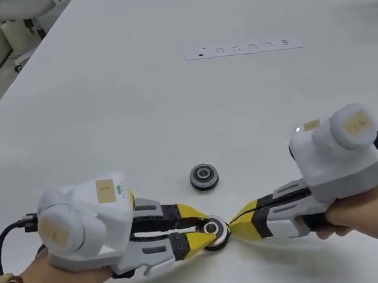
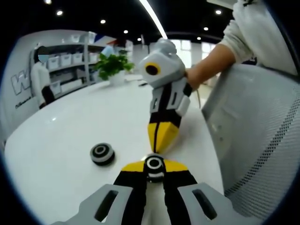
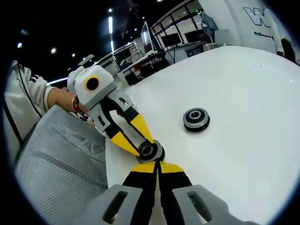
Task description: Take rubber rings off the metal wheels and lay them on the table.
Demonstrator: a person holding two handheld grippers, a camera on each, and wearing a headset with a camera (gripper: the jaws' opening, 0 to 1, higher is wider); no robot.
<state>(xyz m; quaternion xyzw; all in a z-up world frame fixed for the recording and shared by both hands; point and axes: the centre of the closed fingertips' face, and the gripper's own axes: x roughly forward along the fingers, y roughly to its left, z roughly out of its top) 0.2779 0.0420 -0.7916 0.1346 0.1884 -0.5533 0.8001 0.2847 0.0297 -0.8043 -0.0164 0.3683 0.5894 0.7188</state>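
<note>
Black rubber ring (image 3: pixel 151 143) looks to be on the near wheel (image 1: pixel 213 230), which sits clamped between my left gripper's (image 1: pixel 207 233) fingers, low at the bench's (image 1: pixel 172 103) front edge. My right gripper (image 1: pixel 236 218) has its fingers pressed together, with the tips touching the wheel's rim. Whether they nip the rubber I cannot tell. A second wheel (image 1: pixel 204 177) lies just beyond on the bench, wearing its own ring. I judge the task barely begun: both rings are yet to be laid down.
</note>
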